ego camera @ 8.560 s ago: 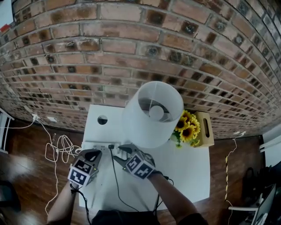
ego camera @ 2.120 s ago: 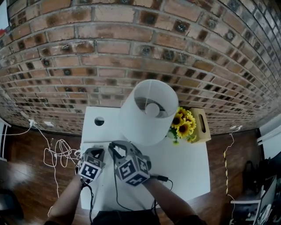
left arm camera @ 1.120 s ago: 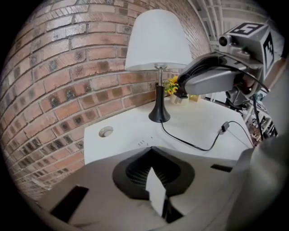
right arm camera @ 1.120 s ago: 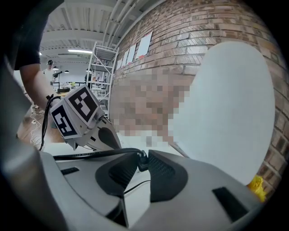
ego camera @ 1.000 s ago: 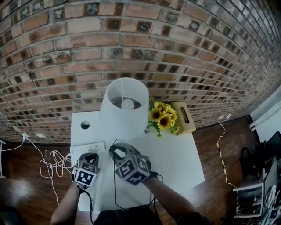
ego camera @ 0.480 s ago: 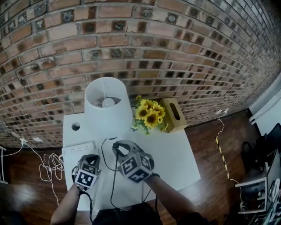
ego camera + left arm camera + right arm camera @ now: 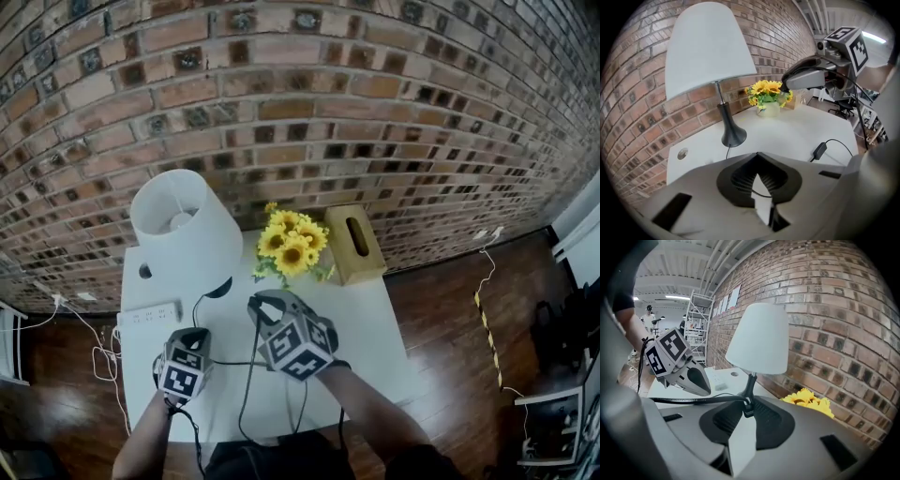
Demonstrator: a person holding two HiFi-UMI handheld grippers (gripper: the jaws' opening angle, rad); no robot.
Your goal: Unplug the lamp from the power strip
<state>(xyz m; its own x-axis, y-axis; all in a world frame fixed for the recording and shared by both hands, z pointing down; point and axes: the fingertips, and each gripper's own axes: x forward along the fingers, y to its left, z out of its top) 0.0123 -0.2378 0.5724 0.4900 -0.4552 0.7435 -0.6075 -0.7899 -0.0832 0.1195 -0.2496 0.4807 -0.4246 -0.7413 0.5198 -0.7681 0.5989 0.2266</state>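
Head camera overhead; all views share lamp [image 7: 183,239]

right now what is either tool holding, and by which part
The right tool grips the lamp's black plug by its body; the left tool holds nothing.

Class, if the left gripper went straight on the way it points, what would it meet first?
Probably the white table top, near the lamp's black cord, just short of the lamp base.
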